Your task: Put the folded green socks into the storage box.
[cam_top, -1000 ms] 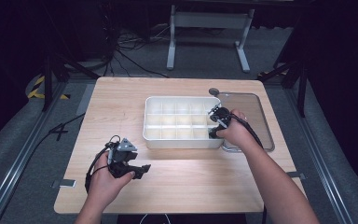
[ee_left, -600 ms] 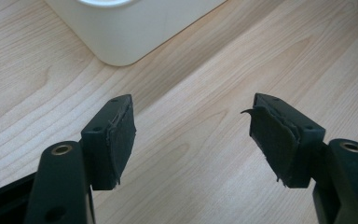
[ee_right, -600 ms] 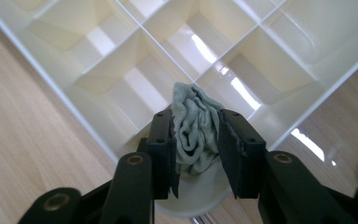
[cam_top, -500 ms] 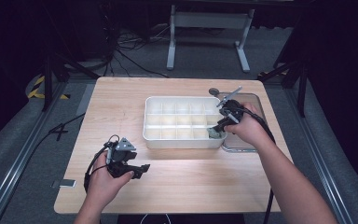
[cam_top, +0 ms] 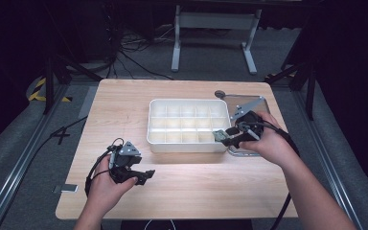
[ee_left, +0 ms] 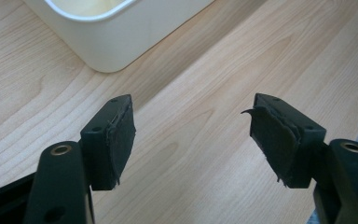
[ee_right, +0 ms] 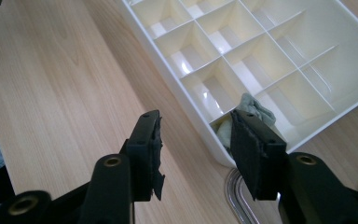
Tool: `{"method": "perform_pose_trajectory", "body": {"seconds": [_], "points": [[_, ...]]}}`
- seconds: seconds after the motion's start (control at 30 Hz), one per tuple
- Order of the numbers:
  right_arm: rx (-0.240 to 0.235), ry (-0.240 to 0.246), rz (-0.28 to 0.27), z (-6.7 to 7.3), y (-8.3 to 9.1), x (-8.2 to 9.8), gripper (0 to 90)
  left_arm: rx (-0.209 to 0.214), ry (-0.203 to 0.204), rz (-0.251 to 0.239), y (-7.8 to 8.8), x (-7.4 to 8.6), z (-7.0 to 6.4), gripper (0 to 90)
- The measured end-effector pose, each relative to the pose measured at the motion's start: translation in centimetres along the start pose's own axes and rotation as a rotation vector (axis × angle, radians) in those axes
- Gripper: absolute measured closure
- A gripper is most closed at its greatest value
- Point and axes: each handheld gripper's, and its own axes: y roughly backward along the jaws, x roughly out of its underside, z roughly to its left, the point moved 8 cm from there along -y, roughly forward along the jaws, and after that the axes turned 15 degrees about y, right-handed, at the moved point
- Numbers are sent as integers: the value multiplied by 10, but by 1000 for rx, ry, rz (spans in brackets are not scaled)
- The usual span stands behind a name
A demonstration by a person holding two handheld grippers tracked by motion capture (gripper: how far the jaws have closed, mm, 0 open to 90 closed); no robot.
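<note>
With the grey-green scrap (ee_right: 256,106) lying in the tray's (cam_top: 188,103) 4 o'clock corner cell, the right tongs (ee_right: 196,149), apart and empty, should lift straight clear; the left tongs (ee_left: 193,137) rest wide open over the counter (cam_top: 124,103).

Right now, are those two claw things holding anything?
No. Both the left gripper and the right gripper have their jaws open with nothing between them.

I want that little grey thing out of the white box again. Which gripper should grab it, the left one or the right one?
Probably the right gripper. It sits at the white box's near corner with open jaws, right beside the grey thing. The left gripper is open too, but rests on the wooden table, away from that corner.
</note>
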Motion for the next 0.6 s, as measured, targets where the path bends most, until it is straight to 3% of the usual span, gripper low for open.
{"method": "perform_pose_trajectory", "body": {"seconds": [0.13,0.27,0.37,0.47,0.6], "points": [[9,2,-23,14,6,2,524,1,-15,14,1,0,-2,310],[8,4,-89,38,13,2,492,9,-13,15,2,0,-7,302],[-15,-12,-144,58,10,7,489,7,-37,32,4,0,-6,302],[-49,3,-146,73,1,14,484,7,-33,33,4,0,-7,301],[-70,30,-114,81,-4,20,470,9,-35,26,3,0,-8,300]]}}
